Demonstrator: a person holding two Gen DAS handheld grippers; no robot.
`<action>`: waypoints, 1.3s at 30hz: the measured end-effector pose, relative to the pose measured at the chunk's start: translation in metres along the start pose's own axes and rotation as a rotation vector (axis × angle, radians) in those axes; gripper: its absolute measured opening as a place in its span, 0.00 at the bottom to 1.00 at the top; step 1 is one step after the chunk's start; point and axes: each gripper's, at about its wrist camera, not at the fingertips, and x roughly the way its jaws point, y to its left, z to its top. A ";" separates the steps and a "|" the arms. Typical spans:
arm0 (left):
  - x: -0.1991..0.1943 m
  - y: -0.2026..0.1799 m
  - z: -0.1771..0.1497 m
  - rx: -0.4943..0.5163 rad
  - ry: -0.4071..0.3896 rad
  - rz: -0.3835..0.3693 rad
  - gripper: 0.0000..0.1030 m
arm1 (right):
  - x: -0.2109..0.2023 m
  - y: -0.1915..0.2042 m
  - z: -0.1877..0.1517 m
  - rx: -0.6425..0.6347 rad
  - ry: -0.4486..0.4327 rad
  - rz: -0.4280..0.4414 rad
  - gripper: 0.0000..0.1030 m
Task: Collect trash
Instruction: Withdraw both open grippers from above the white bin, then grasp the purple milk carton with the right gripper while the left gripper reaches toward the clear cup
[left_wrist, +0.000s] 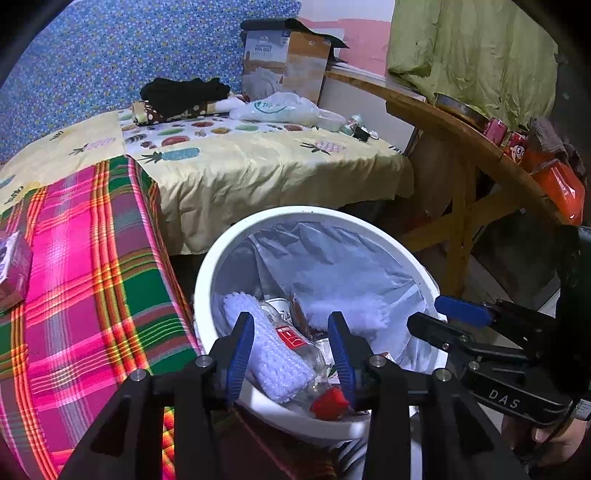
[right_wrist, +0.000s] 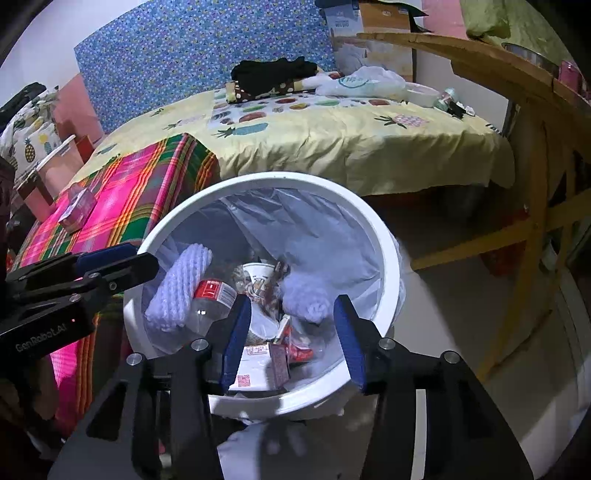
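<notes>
A white trash bin (left_wrist: 201, 280) with a pale plastic liner stands on the floor beside the bed; it also shows in the right wrist view (right_wrist: 391, 254). Inside lie a clear plastic bottle (left_wrist: 295, 345) with a red label and red cap, a white knitted piece (left_wrist: 269, 354), a paper cup (right_wrist: 258, 275) and small cartons (right_wrist: 255, 363). My left gripper (left_wrist: 291, 354) is open and empty over the bin's near rim. My right gripper (right_wrist: 291, 339) is open and empty over the bin; it shows from the side in the left wrist view (left_wrist: 439, 317).
A bed with a yellow fruit-print sheet (left_wrist: 258, 166) and a pink-green plaid blanket (left_wrist: 85, 258) lies behind the bin. A small pink box (right_wrist: 75, 210) sits on the blanket. A white plastic bag (left_wrist: 280, 109), black clothes (left_wrist: 184, 92) and cardboard boxes (left_wrist: 288, 62) are at the far end. A wooden table (left_wrist: 461, 122) holds red packets.
</notes>
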 end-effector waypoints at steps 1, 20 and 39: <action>-0.003 0.000 0.000 0.000 -0.005 0.004 0.40 | -0.003 0.001 0.000 -0.001 -0.007 0.002 0.47; -0.083 0.027 -0.020 -0.065 -0.097 0.096 0.40 | -0.033 0.047 0.007 -0.084 -0.095 0.072 0.47; -0.138 0.088 -0.056 -0.179 -0.129 0.215 0.40 | -0.035 0.107 0.005 -0.169 -0.098 0.217 0.56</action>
